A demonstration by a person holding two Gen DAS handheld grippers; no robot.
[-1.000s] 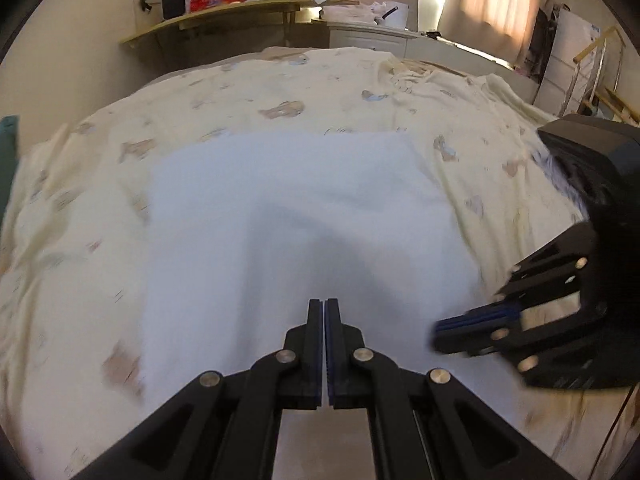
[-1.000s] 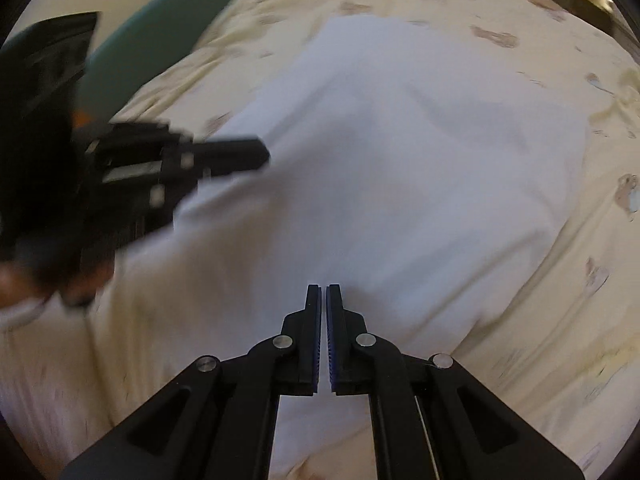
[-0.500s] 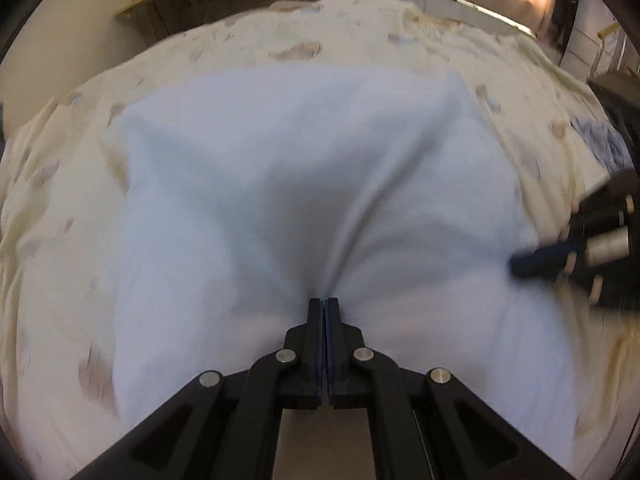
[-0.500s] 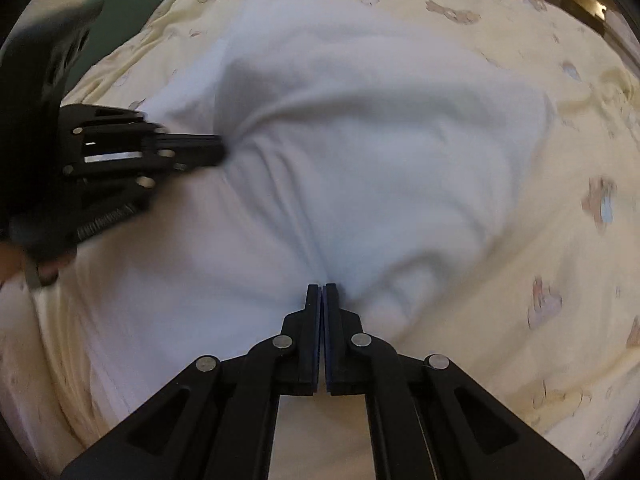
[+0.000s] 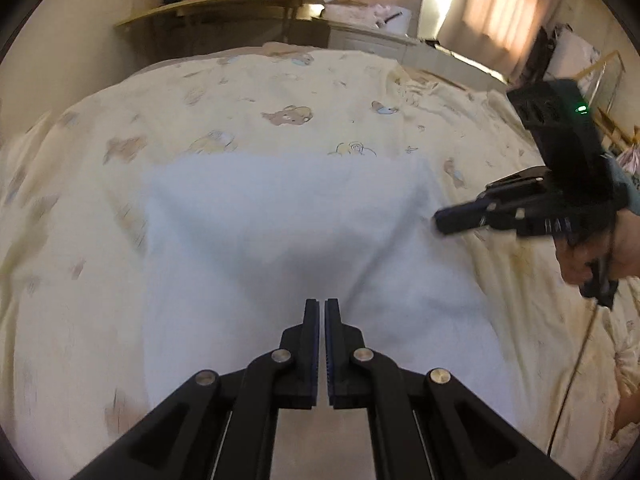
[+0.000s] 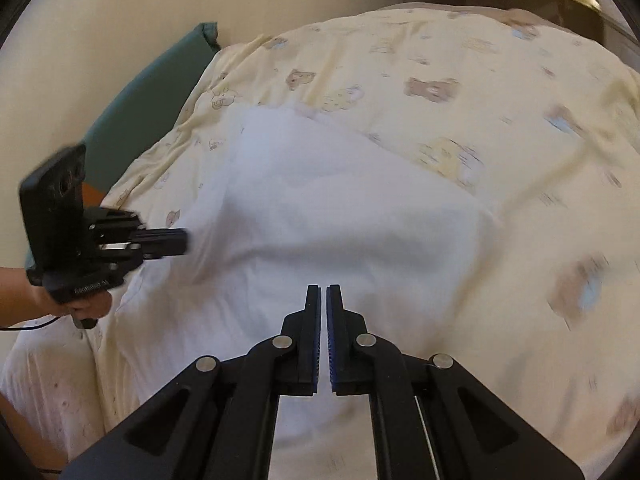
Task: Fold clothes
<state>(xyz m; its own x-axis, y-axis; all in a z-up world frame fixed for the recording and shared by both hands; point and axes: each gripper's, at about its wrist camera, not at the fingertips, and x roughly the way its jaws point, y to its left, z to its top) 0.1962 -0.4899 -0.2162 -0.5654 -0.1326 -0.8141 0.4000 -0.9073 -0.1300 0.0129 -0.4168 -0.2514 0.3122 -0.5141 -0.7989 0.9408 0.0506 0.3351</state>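
On the bed (image 5: pixel 280 92), the white cloth (image 5: pixel 280 220) has settled. Half a second ago it bulged up and puckered into creases running toward your claws. Now it lies much flatter on the bear-print quilt, with its far edge nearly straight and only a soft shaded fold left near the middle. It looks like you have just shaken or drawn it smooth, so it is laid out for a fold rather than folded yet. Expect to carry the near edge over next. It sits in the middle of the bed, directly ahead of both claws and stretched between them. Your hands have drawn apart and back, and both point steeply down at the quilt. The left claw (image 5: pixel 321 308) is closed to a thin slit on the cloth's left near edge, and the fabric pulls toward its tips. The right claw (image 6: pixel 323 294) pinches the right near edge. Its jaws are almost together but just starting to ease open, with cloth between them. Your right hand (image 5: pixel 592 256) and left hand (image 6: pixel 60 300) each grip a handle low at the sides.
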